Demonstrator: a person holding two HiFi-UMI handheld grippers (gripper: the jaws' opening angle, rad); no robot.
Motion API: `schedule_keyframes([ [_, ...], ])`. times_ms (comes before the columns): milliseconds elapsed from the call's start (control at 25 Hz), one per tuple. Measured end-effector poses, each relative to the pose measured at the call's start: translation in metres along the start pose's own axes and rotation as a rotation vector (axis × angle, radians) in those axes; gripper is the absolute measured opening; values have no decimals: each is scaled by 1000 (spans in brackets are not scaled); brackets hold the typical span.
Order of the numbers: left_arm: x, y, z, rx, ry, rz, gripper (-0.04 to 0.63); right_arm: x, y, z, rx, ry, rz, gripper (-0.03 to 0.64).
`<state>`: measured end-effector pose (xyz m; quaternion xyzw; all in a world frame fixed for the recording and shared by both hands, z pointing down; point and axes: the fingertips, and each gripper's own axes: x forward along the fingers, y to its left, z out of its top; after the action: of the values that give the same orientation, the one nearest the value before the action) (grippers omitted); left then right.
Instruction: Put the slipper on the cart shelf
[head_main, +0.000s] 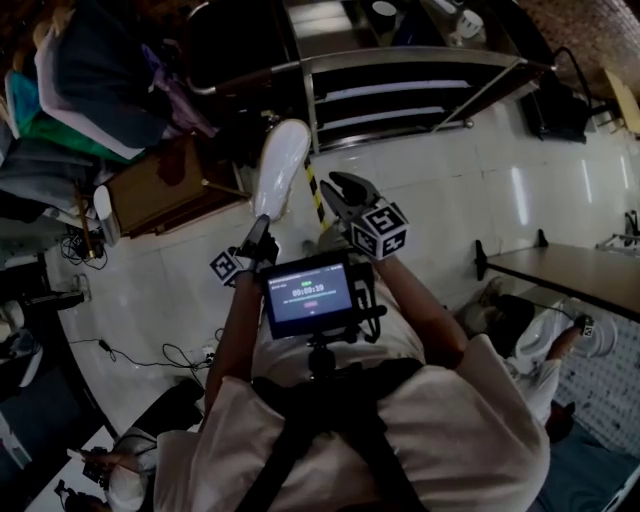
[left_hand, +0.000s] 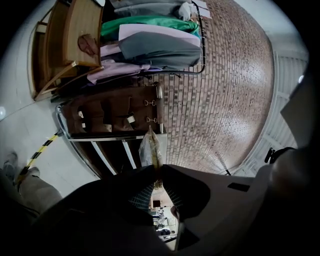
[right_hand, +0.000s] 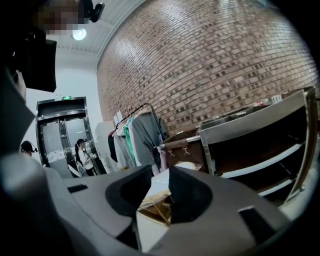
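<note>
Item under inspection: one white, long, flat-soled slipper (head_main: 281, 165), standing on end just above the centre of the head view, toe uppermost, heel end down at the left gripper (head_main: 260, 228). In the left gripper view it shows edge-on as a thin shape in a clear crinkled plastic wrapper (left_hand: 150, 150), rising from the jaw tips at centre frame. It is off the floor and short of the cart, resting on no shelf.

Left gripper (left_hand: 156, 167): jaws drawn almost together, pinching the lower edge of the wrapped slipper; its marker cube (head_main: 228, 266) sits at lower left of the grip.

Right gripper (head_main: 338, 190): just to the right of the slipper in the head view, apart from it as far as can be judged; in its own view (right_hand: 160, 172) the jaws stand a little apart with nothing clamped; a white and yellowish surface shows through the gap, not identified.

Surroundings: silver metal cart with dark tiered shelves (head_main: 400, 60) across the upper middle of the head view, beyond the slipper; a yellow-and-black striped strip (head_main: 315, 195) on the pale tiled floor (head_main: 180, 290) below it; brown wooden furniture (head_main: 160, 190) at upper left; hanging clothes (head_main: 90, 90) in the top left corner; a red brick wall (right_hand: 215, 65) fills the upper right of the right gripper view; a small lit screen (head_main: 308, 295) is mounted at the person's chest, lower centre.
</note>
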<state>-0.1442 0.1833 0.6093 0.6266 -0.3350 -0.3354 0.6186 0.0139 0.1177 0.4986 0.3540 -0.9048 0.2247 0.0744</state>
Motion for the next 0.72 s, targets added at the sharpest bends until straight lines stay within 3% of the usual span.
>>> schedule_keyframes([
  [240,11,-1,3,29,7,-12,51,0,-8,8,-19,10,-16,115],
  [720,94,19,-25,-45,10,55,51,11,-80,31,-33,59,40,115],
])
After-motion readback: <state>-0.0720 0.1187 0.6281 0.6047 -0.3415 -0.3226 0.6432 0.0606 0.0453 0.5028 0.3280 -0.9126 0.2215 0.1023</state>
